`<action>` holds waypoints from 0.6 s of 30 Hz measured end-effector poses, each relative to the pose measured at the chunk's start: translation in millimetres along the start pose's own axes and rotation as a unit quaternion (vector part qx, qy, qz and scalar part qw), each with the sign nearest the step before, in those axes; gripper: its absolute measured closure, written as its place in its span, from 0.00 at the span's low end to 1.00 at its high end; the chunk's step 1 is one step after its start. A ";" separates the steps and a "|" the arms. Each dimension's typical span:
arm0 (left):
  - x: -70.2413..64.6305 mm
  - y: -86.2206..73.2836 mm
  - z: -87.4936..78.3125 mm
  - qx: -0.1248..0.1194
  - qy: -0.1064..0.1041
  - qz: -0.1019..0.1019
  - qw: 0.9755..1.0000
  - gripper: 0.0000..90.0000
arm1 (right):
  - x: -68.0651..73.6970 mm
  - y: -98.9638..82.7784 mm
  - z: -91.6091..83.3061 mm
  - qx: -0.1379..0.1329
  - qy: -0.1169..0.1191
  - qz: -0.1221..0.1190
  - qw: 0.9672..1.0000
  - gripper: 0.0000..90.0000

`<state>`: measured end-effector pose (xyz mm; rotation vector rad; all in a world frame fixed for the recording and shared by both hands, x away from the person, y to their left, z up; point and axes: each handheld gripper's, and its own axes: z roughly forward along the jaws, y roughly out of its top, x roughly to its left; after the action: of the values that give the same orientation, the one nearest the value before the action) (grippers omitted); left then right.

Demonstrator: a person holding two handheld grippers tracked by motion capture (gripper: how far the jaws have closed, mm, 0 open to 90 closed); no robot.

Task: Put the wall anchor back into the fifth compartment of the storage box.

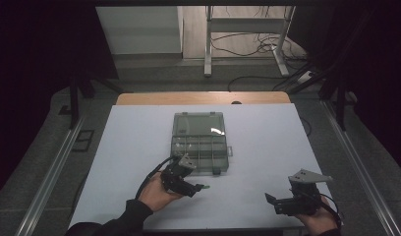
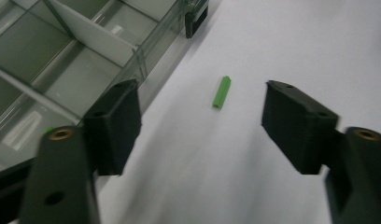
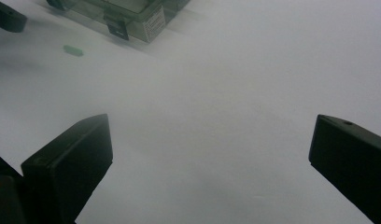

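Note:
A small green peg (image 2: 222,92) lies on the white table sheet just ahead of my left gripper (image 2: 201,123), whose jaws stand wide open around empty space. In the high view the peg (image 1: 206,186) sits at the tip of the left gripper (image 1: 194,188), just below the clear compartment box (image 1: 200,142), which lies with its lid folded back. The box's dividers (image 2: 93,32) show at the upper left of the left gripper view. My right gripper (image 1: 273,201) rests near the table's front right, open and empty; its own view shows the peg (image 3: 73,50) far off.
The white sheet (image 1: 267,147) covers most of the table. A wooden strip (image 1: 203,98) runs along the far edge. Beyond it stand a desk frame (image 1: 245,39) and loose cables on the floor. Metal rails (image 1: 56,162) flank both sides.

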<state>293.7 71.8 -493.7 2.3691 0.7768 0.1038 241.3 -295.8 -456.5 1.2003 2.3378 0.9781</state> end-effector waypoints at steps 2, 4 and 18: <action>0.2 1.8 3.6 0.002 -0.011 0.002 1.000 0.40 | 0.0 0.0 0.0 0.000 0.000 -0.001 1.000 0.00; -1.0 3.9 7.6 0.007 -0.017 0.008 1.000 0.45 | 0.0 0.1 0.1 0.002 0.001 -0.001 1.000 0.00; -2.1 10.2 35.6 0.033 -0.035 0.024 0.999 0.78 | 0.8 0.4 1.5 0.007 0.002 -0.005 1.000 0.00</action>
<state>306.3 44.8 -515.7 2.4412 0.6998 0.0145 241.9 -294.3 -457.3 1.1911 2.3562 0.9636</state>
